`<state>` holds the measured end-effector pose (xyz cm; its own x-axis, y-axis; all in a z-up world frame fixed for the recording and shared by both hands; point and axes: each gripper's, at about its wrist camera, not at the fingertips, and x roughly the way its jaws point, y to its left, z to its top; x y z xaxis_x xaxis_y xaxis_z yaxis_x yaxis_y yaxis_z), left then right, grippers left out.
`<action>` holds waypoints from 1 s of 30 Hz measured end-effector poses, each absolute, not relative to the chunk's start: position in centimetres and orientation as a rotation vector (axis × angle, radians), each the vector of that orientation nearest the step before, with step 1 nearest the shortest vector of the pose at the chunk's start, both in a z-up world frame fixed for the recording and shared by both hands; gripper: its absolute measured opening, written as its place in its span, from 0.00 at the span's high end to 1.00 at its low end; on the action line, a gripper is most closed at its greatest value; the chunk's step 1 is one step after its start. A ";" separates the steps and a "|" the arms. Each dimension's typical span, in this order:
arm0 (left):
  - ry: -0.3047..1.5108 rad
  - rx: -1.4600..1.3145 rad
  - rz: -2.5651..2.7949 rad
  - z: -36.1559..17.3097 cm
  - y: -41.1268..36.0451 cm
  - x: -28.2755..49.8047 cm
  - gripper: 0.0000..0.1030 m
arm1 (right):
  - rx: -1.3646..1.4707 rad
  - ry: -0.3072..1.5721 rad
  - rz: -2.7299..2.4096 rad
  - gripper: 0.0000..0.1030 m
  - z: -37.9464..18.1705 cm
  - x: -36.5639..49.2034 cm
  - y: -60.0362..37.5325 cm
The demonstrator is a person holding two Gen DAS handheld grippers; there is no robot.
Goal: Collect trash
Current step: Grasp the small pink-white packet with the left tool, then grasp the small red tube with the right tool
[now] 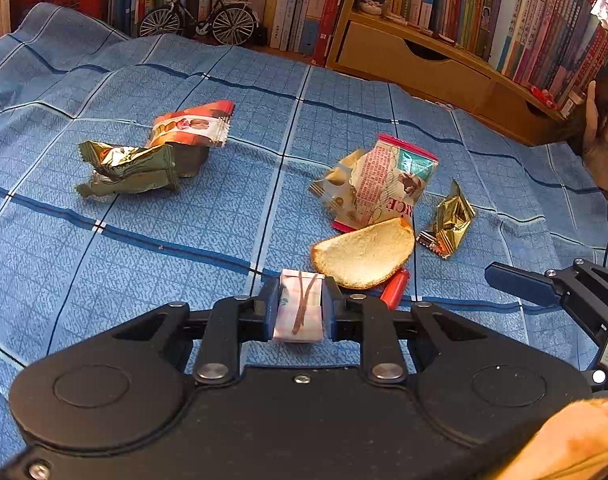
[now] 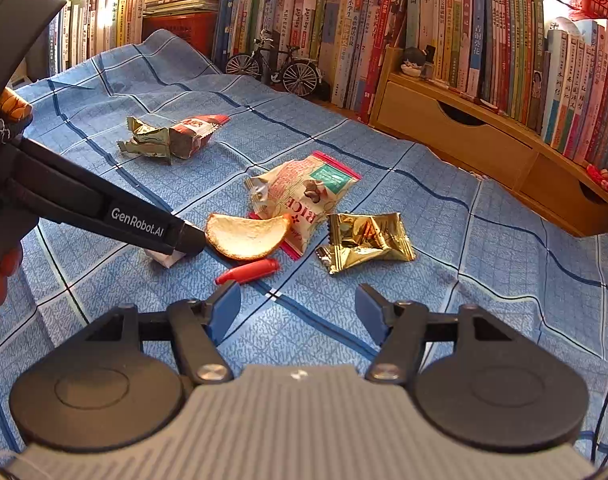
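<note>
Pick-up step in hand: left gripper [image 1: 302, 308] clamped on a small folded paper scrap [image 1: 300, 306] at the near edge of the blue checked cloth [image 1: 144, 248]; right gripper [image 2: 298, 314] hangs wide and empty above the cloth, short of the red cap [image 2: 250, 271]. Beyond, uncollected: peel [image 2: 246, 236], rice-snack bag [image 2: 304, 196], gold wrapper [image 2: 365, 242], then green and red wrappers [image 2: 172, 136] farthest. Next move, as I judge: lift the scrap clear without dragging the touching peel; no bin in view.

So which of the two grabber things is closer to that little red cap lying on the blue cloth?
Right. The right gripper hangs open just short of the red cap, jaws apart from it. The left gripper, shut on a small white packet, sits beside the cap, past the peel.
</note>
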<state>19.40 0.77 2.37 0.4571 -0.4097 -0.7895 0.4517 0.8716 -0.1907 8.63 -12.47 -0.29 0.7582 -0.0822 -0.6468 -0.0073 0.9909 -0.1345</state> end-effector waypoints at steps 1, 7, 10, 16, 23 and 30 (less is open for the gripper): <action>0.955 0.052 -0.520 2.4 1.0 19.4 0.79 | -0.128 0.713 -0.028 0.26 -0.3 8.9 -12.4; 0.969 0.029 -0.487 2.5 2.6 19.8 0.79 | -0.063 0.752 0.005 0.26 -0.8 10.6 -11.9; 0.971 0.030 -0.481 2.4 3.3 19.8 0.78 | -0.002 0.767 0.004 0.30 -1.0 11.2 -11.9; 0.969 0.049 -0.476 2.5 4.2 19.7 0.78 | 0.009 0.766 0.002 0.38 -1.3 12.3 -10.8; 0.966 0.043 -0.460 2.6 5.7 19.7 0.78 | -0.055 0.788 -0.037 0.62 -1.9 13.2 -9.6; 0.972 0.036 -0.461 2.7 6.0 19.4 0.78 | -0.048 0.800 -0.039 0.87 -1.6 13.1 -9.7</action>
<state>19.42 6.02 2.68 0.4752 -0.3613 -0.8023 0.3934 0.9028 -0.1736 13.09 -9.68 -1.64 0.6959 -0.0532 -0.7162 0.0167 0.9982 -0.0580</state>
